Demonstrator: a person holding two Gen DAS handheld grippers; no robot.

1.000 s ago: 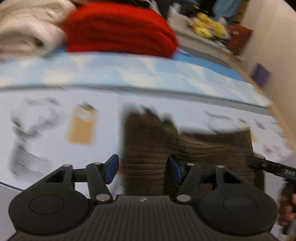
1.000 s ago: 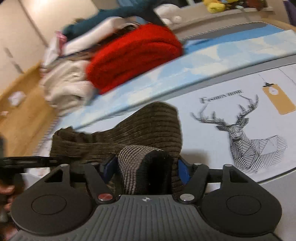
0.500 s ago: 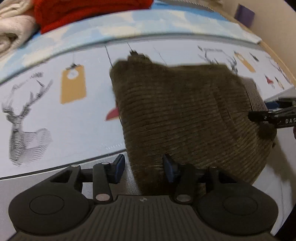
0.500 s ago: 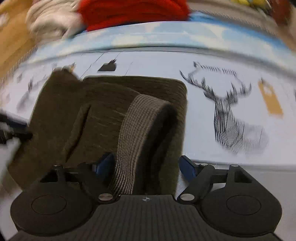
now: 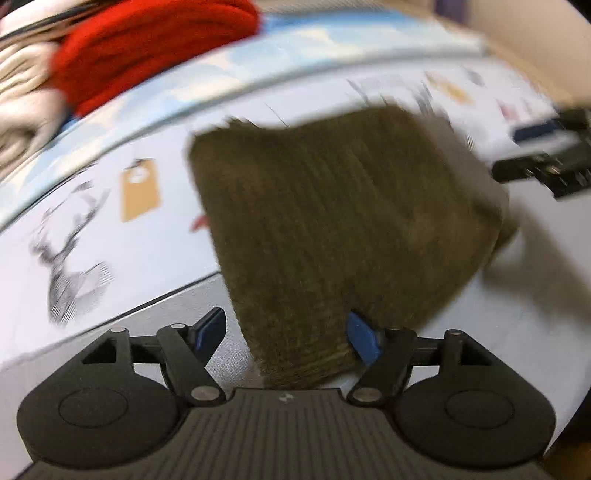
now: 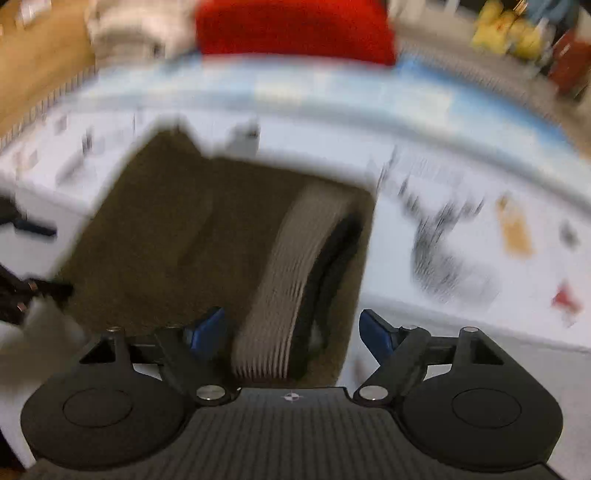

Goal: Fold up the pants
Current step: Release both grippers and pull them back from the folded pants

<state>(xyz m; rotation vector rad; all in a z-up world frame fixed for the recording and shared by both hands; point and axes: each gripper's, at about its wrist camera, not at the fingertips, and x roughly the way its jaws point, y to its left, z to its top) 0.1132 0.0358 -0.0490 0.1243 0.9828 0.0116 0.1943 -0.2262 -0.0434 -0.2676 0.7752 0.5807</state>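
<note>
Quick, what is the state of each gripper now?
Left gripper: open, pants between its fingers.
Right gripper: open, pants between its fingers.

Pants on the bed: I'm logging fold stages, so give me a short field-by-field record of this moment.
garment: brown corduroy pants, folded into a compact bundle
waistband: striped elastic band showing at the near right edge
surface: white deer-print sheet
left claw: open, pants edge between its fingers
right claw: open, waistband between its fingers
background: red knit and cream clothing piled at the far side
image quality: motion-blurred in both views
</note>
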